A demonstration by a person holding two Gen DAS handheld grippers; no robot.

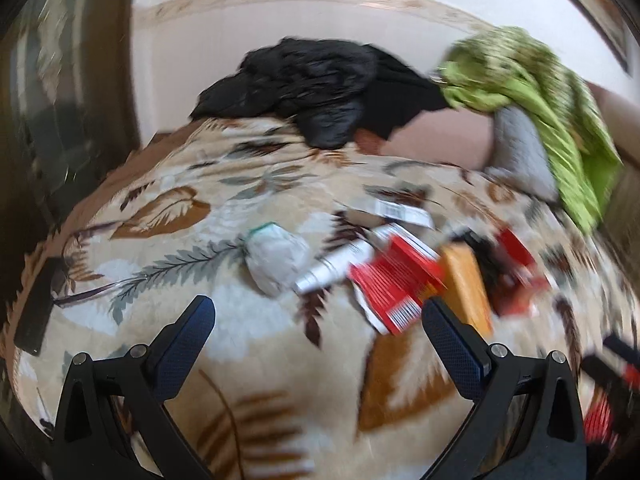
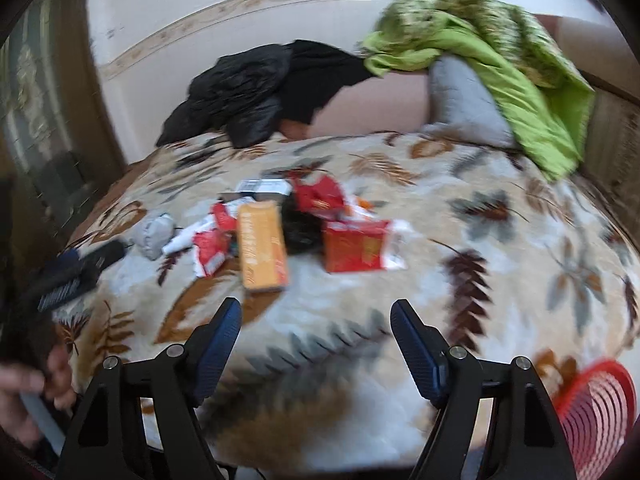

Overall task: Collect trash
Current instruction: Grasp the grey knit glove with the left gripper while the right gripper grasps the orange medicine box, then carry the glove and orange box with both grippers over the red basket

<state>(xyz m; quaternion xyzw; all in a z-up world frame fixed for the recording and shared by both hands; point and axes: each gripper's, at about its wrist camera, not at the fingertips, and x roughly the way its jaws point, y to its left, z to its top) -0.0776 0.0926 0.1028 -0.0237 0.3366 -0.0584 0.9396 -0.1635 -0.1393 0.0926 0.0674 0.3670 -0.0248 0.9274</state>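
Trash lies in a loose heap on a leaf-patterned blanket [image 2: 500, 264]. It includes an orange box [image 2: 262, 246], a red packet [image 2: 356, 246], a crumpled red wrapper [image 2: 320, 194], a white tube [image 2: 186, 240] and a crumpled grey-white wad [image 2: 154, 230]. In the left wrist view I see the wad [image 1: 276, 258], the tube [image 1: 336, 266], a red-and-white carton [image 1: 396, 276] and the orange box [image 1: 468, 284]. My left gripper [image 1: 318, 316] is open and empty, short of the wad and carton. My right gripper [image 2: 316, 318] is open and empty, short of the orange box.
A red slatted basket [image 2: 596, 404] sits at the lower right. A black garment [image 2: 256, 92], a grey pillow [image 2: 464, 96] and a green cloth [image 2: 500, 52] lie at the far side. The other gripper [image 2: 76, 276] shows at the left. The blanket also shows in the left wrist view [image 1: 248, 344].
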